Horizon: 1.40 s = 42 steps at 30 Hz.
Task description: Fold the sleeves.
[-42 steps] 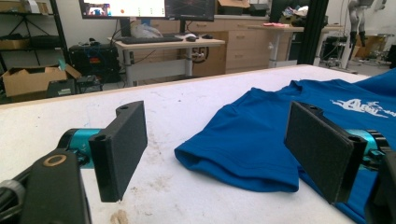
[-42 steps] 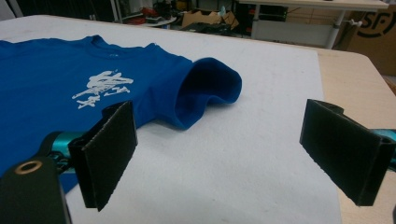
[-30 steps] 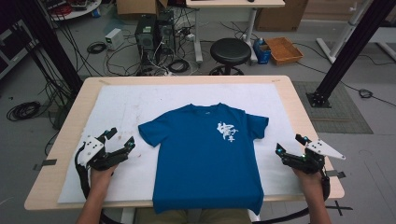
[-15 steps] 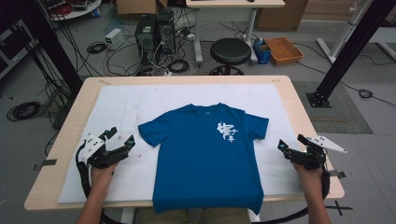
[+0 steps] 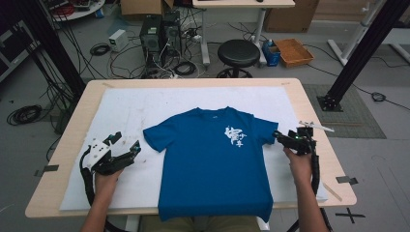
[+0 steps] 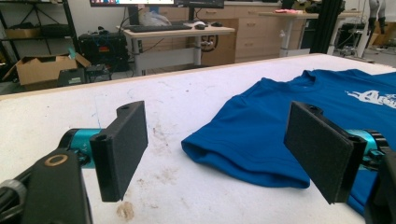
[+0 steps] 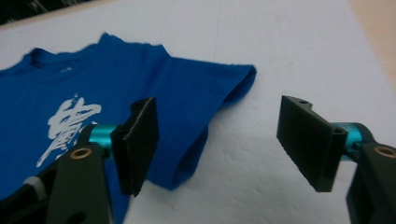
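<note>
A blue T-shirt (image 5: 212, 159) with a white print on its chest lies flat, face up, on the white mat, its hem hanging over the near table edge. My left gripper (image 5: 126, 141) rests open on the mat just left of the shirt's left sleeve. In the left gripper view the sleeve (image 6: 243, 140) lies ahead between the wide-open jaws of the left gripper (image 6: 219, 140). My right gripper (image 5: 288, 137) is open at the tip of the right sleeve. In the right gripper view the right gripper (image 7: 219, 135) straddles the hem of the right sleeve (image 7: 205, 93), its left jaw over the blue cloth.
The white mat (image 5: 145, 106) covers most of a wooden table (image 5: 314, 111). Beyond the far edge stand a black stool (image 5: 238, 52), computer towers (image 5: 159, 31), floor cables and a cardboard tray (image 5: 295, 50). Black frame posts (image 5: 358, 53) rise at both sides.
My right gripper has moved forward and left, up to the right sleeve's edge. The left gripper has barely shifted. The shirt has not moved.
</note>
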Available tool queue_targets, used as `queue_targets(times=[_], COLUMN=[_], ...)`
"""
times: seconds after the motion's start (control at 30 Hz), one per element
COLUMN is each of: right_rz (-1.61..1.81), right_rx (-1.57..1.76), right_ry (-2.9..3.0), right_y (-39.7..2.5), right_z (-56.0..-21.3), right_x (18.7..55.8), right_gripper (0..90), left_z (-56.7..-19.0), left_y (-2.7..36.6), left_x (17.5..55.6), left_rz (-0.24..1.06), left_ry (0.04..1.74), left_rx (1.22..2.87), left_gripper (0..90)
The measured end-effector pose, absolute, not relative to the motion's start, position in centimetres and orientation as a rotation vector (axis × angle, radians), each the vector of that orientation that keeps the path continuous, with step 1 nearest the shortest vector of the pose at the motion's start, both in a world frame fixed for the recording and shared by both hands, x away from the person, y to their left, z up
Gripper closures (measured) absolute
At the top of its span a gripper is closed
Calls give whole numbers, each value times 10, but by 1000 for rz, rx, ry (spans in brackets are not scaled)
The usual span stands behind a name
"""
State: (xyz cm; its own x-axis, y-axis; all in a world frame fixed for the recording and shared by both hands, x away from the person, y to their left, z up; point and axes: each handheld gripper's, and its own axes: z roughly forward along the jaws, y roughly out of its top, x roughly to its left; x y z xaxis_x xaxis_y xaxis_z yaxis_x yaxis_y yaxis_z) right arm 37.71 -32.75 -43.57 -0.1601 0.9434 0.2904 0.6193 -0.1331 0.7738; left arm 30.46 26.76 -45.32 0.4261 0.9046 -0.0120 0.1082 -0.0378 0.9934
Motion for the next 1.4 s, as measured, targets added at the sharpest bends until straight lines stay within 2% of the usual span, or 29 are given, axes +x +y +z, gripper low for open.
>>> queue_targets(times=[0.17,0.3,0.33,0.37,0.4,0.47,0.53,0.8,1.1,1.13,1.2,1.23,1.27,1.4], right_rz=[1069,909,895,895,914,954,962,1071,1068,1085,1111,1111,1172,1238], right_rx=[1763,1661,1653,1653,1666,1652,1636,1527,1177,1135,1095,1095,1084,1129], right_ry=[1888,1928,1928,1928,1915,1926,1945,1874,2007,2026,2078,2078,2097,2035], right_y=[-310,-300,-300,-300,-303,-306,-304,-302,-240,-233,-219,-219,-212,-217], right_z=[-446,-446,-446,-446,-447,-449,-449,-436,-412,-412,-411,-411,-409,-404], right_x=[399,400,400,400,399,400,400,393,386,385,386,386,385,383], right_gripper=[502,655,696,696,768,848,877,889,885,873,708,708,664,683], left_z=[-453,-453,-453,-453,-453,-453,-453,-453,-453,-453,-453,-453,-453,-453], left_y=[267,267,267,267,267,266,267,267,267,267,267,267,267,267], left_x=[304,304,304,304,303,303,303,304,304,304,304,304,304,304], left_rz=[834,835,836,836,841,840,842,837,839,836,837,837,837,837], left_ry=[945,942,940,940,936,937,938,943,938,941,942,942,942,941], left_rx=[1481,1482,1484,1484,1487,1485,1485,1481,1482,1481,1484,1484,1484,1483], left_gripper=[217,217,217,217,217,217,217,217,217,217,217,217,217,217])
